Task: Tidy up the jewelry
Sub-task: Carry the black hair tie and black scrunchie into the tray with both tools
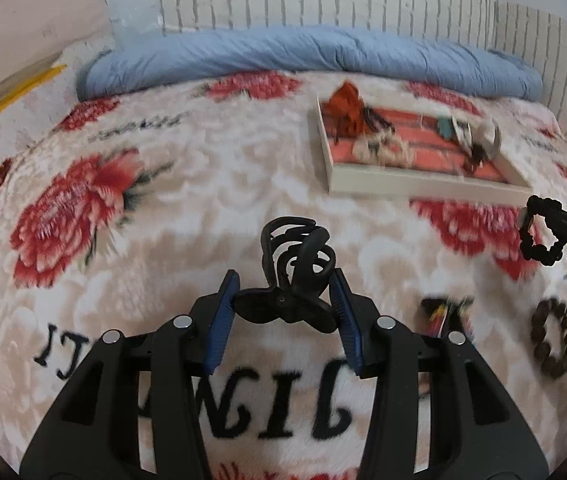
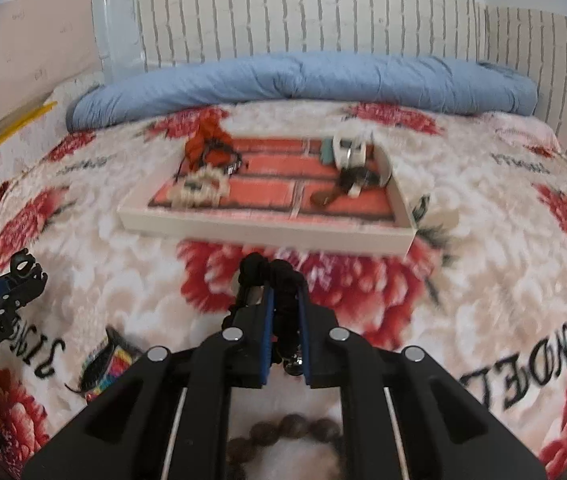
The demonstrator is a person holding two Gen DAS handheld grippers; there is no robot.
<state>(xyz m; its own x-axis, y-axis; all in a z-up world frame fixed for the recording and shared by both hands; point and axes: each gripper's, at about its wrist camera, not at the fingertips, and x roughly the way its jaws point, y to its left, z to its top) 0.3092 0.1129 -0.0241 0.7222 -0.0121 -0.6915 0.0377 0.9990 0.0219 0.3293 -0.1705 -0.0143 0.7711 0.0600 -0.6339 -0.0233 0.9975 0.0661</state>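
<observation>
Pinching a black claw hair clip (image 1: pixel 293 270) by its hinge end, the left gripper (image 1: pixel 283 304) hangs above the floral blanket (image 1: pixel 187 184), blue pads (image 1: pixel 223 316) pressed against the clip from both sides. The right gripper (image 2: pixel 283 320) is clamped on a black beaded bracelet (image 2: pixel 279 280), which loops out past its fingertips. Beneath that gripper a brown bead bracelet (image 2: pixel 283 432) lies on the blanket, with a multicoloured band (image 2: pixel 103 364) to its left. Farther off sits the white tray (image 2: pixel 267 232) with a brick-patterned floor, holding an orange piece (image 2: pixel 203 140), a pale bead bracelet (image 2: pixel 203 190) and some blurred items at its right end. A rolled blue quilt (image 2: pixel 303 76) lies behind.
</observation>
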